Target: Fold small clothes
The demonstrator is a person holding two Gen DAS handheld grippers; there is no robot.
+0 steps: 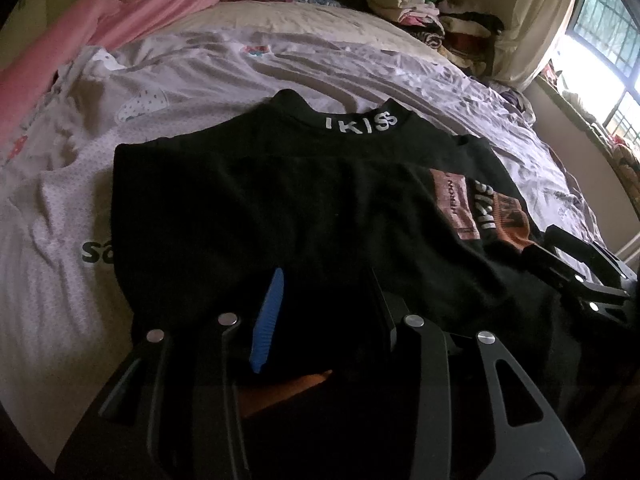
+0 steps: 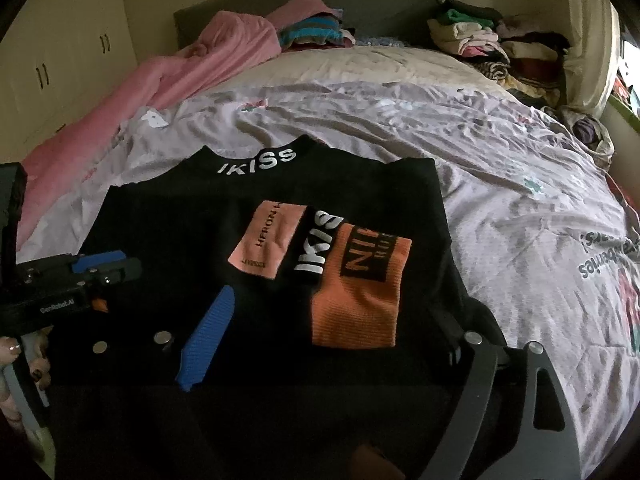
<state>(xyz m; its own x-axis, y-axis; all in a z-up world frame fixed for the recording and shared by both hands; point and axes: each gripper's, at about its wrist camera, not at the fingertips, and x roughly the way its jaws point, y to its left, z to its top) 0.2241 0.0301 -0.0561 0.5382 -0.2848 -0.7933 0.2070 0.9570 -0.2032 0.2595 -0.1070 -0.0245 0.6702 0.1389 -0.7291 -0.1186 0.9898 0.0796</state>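
A black top [image 1: 280, 200] with white "IKISS" on its collar lies flat on the bed, collar away from me; it also shows in the right wrist view [image 2: 180, 220], with pink and orange patches [image 2: 356, 300] on its right part. My left gripper [image 1: 320, 312] stands open over the top's near hem, blue pad [image 1: 268, 320] showing. My right gripper [image 2: 332, 340] stands open over the near right part of the top, one blue pad [image 2: 208, 340] showing. Each gripper appears in the other's view, the right one [image 1: 576, 276] and the left one [image 2: 80, 276].
The bed has a lilac printed sheet [image 2: 500, 184]. A pink blanket [image 2: 200, 64] lies along the left and back. Stacks of folded clothes [image 2: 492, 48] sit at the back right, more [image 2: 316, 32] at the back centre. A window [image 1: 608, 40] is at right.
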